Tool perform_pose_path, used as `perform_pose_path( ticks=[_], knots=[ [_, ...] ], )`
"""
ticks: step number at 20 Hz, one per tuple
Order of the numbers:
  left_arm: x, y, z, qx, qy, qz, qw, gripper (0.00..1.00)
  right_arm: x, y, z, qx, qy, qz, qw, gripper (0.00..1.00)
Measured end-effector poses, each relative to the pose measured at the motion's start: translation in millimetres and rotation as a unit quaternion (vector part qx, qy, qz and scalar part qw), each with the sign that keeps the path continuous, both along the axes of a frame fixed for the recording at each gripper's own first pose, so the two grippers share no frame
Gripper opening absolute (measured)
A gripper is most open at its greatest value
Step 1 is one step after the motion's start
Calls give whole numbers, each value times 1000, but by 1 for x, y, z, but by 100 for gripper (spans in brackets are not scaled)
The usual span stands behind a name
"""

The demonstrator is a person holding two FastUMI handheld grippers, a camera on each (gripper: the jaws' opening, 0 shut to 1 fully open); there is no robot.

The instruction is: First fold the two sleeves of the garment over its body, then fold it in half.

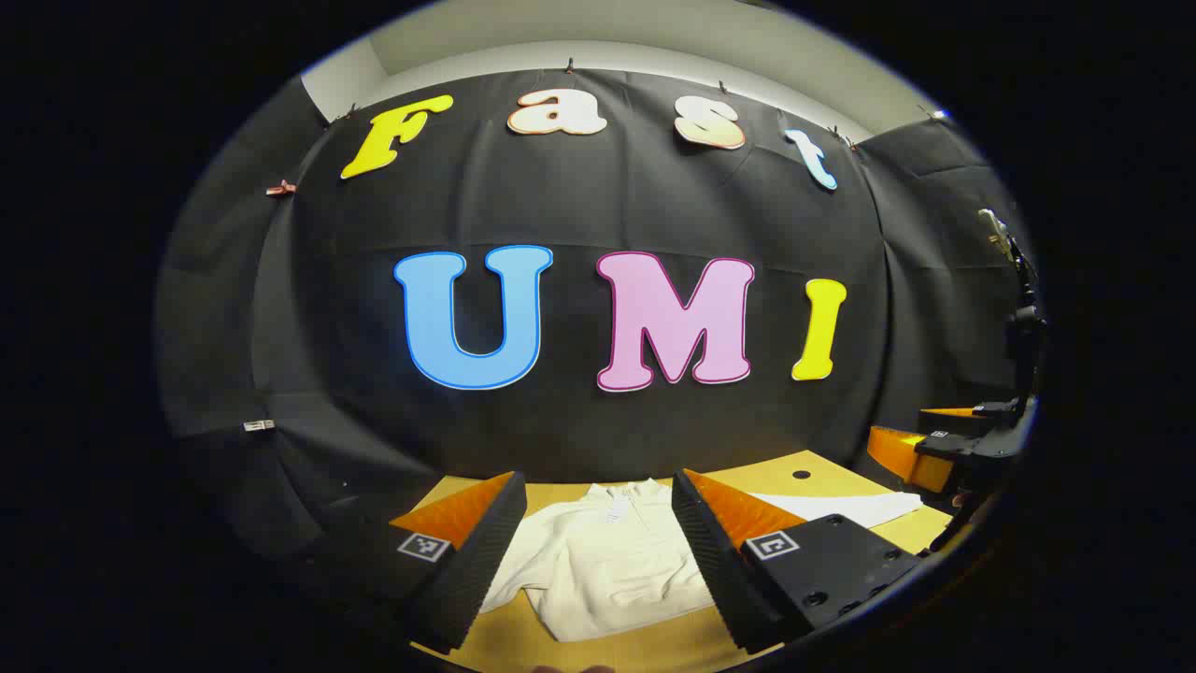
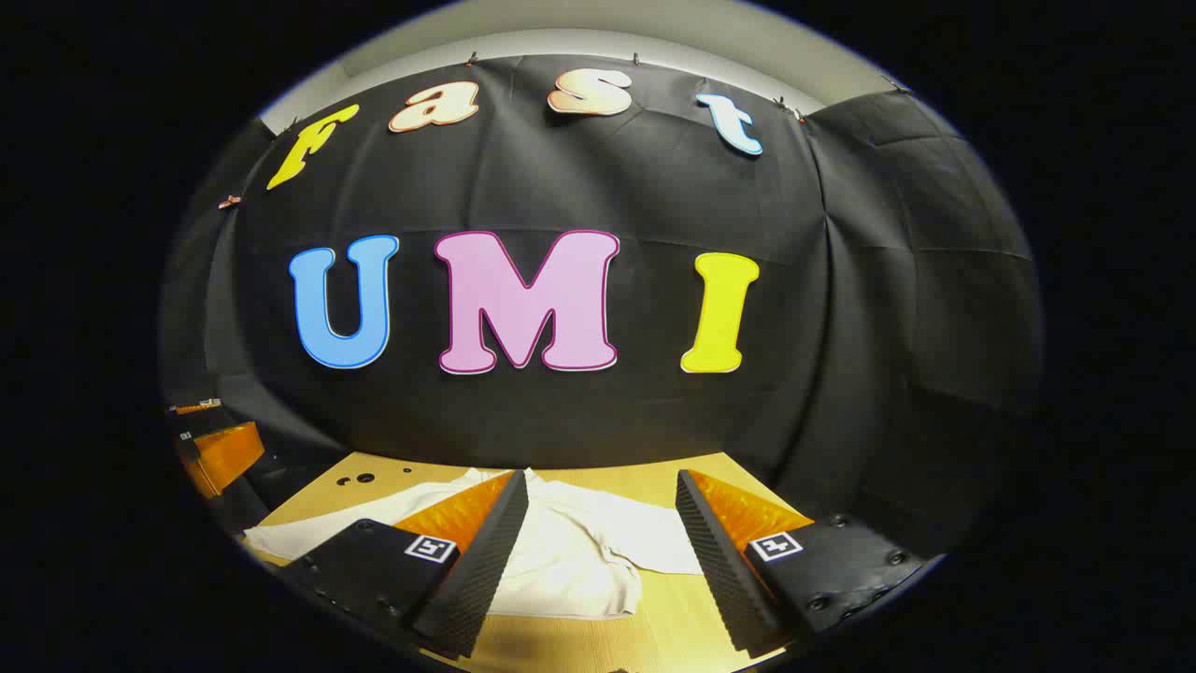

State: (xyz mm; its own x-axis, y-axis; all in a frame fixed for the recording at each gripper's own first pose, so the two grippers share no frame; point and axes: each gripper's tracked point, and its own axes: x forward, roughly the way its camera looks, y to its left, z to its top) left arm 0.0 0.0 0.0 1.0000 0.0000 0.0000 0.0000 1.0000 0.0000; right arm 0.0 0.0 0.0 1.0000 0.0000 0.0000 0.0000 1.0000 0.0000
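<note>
In the left gripper view, the left gripper (image 1: 594,551) hung above the table (image 1: 645,650) with its jaws spread wide and nothing between them. The garment (image 1: 607,561), a pale top, lay flat on the table just ahead of and below the fingers, its body showing in the gap between them and its collar toward the far wall. One sleeve (image 1: 855,508) stretched out flat past the right finger, toward the right gripper (image 1: 920,449), which sat off to the far right at the table's edge, well apart from the cloth. On the other side the cloth ran behind the left finger, so that sleeve's lie could not be told. A small dark hole (image 1: 801,474) marked the tabletop beyond the sleeve.

In the right gripper view, the right gripper (image 2: 598,547) also hovered over the table (image 2: 673,617), jaws wide and empty. The garment (image 2: 579,556) lay ahead of it, mostly between the fingers and reaching left behind the left finger. A sleeve (image 2: 308,537) ran out flat to the left of that finger, and another fold of cloth (image 2: 668,556) reached toward the right finger, touching neither finger as far as could be seen. The left gripper (image 2: 215,449) stood far off to the left, beside the table's corner. Small holes (image 2: 355,479) showed in the tabletop near the sleeve.
</note>
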Motion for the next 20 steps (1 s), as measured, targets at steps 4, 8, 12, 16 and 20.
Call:
perform_pose_path(
  ticks=[4, 8, 12, 16, 20],
  knots=[
    [-1, 0, -12, 0, 11, 0, 1000, 99, 1, -3, -8, -3, 14, -5, 1000, 97],
    [-2, -1, -13, 3, 9, -2, 1000, 99, 3, -9, -14, -6, 24, -8, 1000, 97],
    [4, 1, -13, 7, 10, 3, 1000, 99, 9, -10, -19, -1, 30, -8, 1000, 98],
    [10, 1, -16, 7, 12, 5, 1000, 99, 16, -11, -20, -5, 32, -6, 999, 97],
    [16, 1, -24, 7, 21, 7, 1000, 99, 28, -16, -20, -8, 27, -6, 1000, 97]
  ],
)
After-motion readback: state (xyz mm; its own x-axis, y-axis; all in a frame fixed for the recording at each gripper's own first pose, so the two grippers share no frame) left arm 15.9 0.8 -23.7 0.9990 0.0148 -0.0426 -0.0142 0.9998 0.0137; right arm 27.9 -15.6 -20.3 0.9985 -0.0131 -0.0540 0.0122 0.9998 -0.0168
